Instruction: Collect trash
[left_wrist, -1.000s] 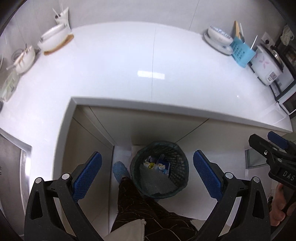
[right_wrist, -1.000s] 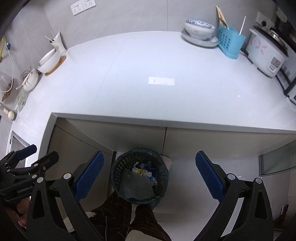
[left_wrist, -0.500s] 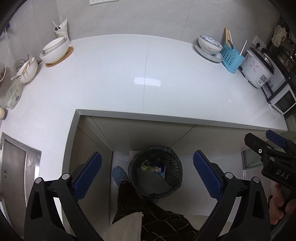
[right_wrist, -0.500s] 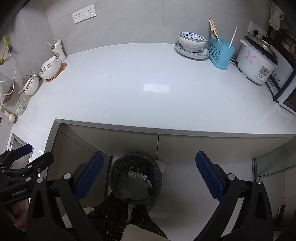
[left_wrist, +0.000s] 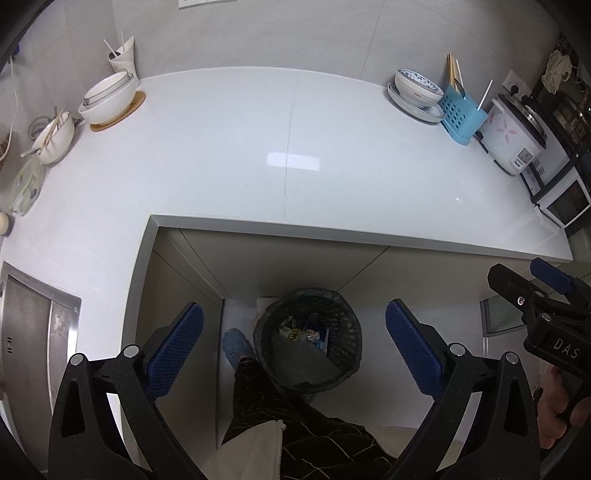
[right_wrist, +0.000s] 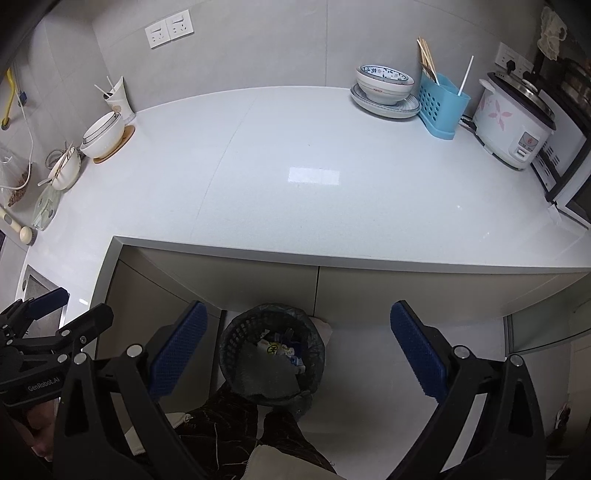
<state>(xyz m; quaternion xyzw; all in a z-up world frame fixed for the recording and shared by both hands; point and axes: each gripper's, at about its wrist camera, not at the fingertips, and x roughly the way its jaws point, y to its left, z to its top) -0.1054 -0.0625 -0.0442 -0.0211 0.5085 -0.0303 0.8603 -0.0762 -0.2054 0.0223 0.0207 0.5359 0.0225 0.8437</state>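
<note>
A dark mesh trash bin (left_wrist: 308, 339) stands on the floor below the counter edge, with wrappers and a grey sheet inside; it also shows in the right wrist view (right_wrist: 271, 356). My left gripper (left_wrist: 293, 345) is open and empty, high above the bin. My right gripper (right_wrist: 297, 347) is open and empty, also above the bin. Each gripper shows at the edge of the other's view. No trash shows on the white counter (left_wrist: 288, 155).
White bowls (left_wrist: 107, 98) and a cup stand at the counter's back left. A bowl on a plate (left_wrist: 417, 92), a blue utensil holder (left_wrist: 461, 114) and a rice cooker (left_wrist: 511, 134) stand at the back right. A sink (left_wrist: 26, 354) lies left. The person's legs are beside the bin.
Both grippers have risen and drawn back from the bin, which looks smaller now. More of the counter and back wall is in view. Both stay open and empty.
</note>
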